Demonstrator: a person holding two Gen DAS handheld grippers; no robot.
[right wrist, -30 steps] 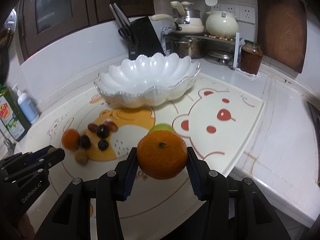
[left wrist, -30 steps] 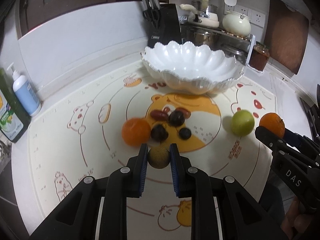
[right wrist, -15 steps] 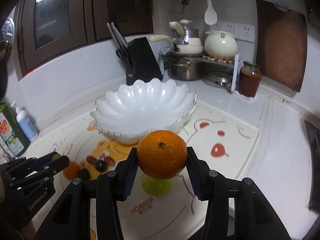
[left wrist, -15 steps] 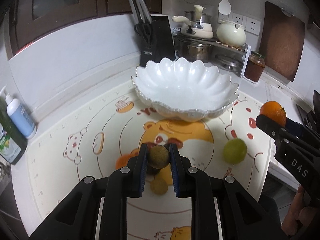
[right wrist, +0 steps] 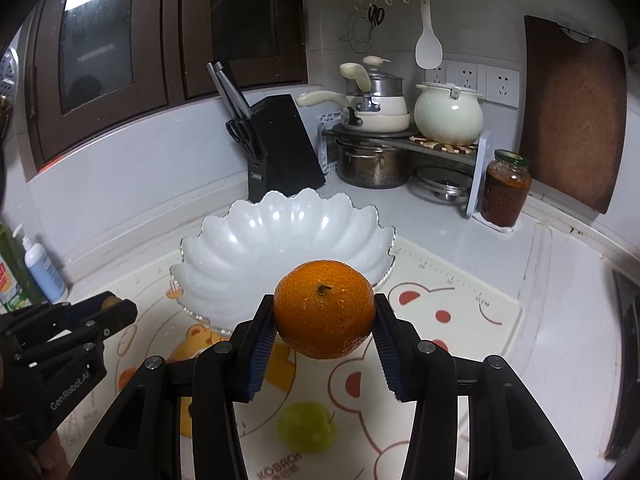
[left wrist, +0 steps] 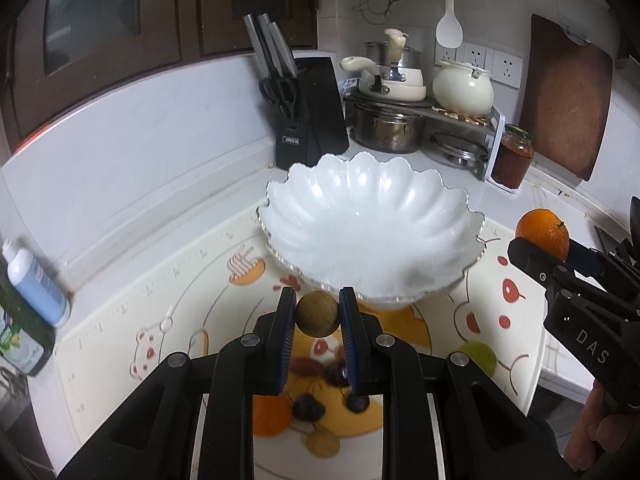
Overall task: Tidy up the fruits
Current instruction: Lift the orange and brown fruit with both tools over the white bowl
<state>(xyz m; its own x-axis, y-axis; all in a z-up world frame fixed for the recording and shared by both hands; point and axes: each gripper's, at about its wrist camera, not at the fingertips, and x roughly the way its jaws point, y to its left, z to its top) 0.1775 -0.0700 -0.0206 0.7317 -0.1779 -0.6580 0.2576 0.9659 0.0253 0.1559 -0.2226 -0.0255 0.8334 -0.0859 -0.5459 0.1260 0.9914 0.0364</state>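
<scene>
Left hand-held gripper [left wrist: 318, 314]: jaws nearly together, clamped on a small brown fruit [left wrist: 317, 313], held in the air in front of the near rim of the bowl [left wrist: 440, 208].
Right hand-held gripper [right wrist: 325, 320]: jaws partly apart, pressed on the two flanks of an orange [right wrist: 325, 309], held above the mat [right wrist: 460, 300], just before the bowl's near rim.
Bowl: white, scalloped, nothing in it; it sits on the surface at the far edge of the mat.
Fruit left on the mat: a green fruit [right wrist: 307, 426], a second orange [left wrist: 270, 412], another small brown fruit [left wrist: 322, 442] and some dark small ones [left wrist: 308, 407], all below the two grippers and blurred.
How the orange will likely handle: firm but yielding peel, some weight, not slippery against the ribbed pads; best held across its widest part, as here.
How the small brown fruit will likely handle: light, with a thin rough shell that a hard squeeze may crack; round, so it can roll out of a loose grip.
Which way the orange points: its stem end faces the right camera, tilted upward; the axis runs roughly along the gripper, across the line between the pads.
Long axis: none to speak of; the orange is slightly flattened, the brown fruit is near a ball and its stem end cannot be made out.
Risk at release: the bowl looks breakable, so fruit is better lowered in than dropped.
</scene>
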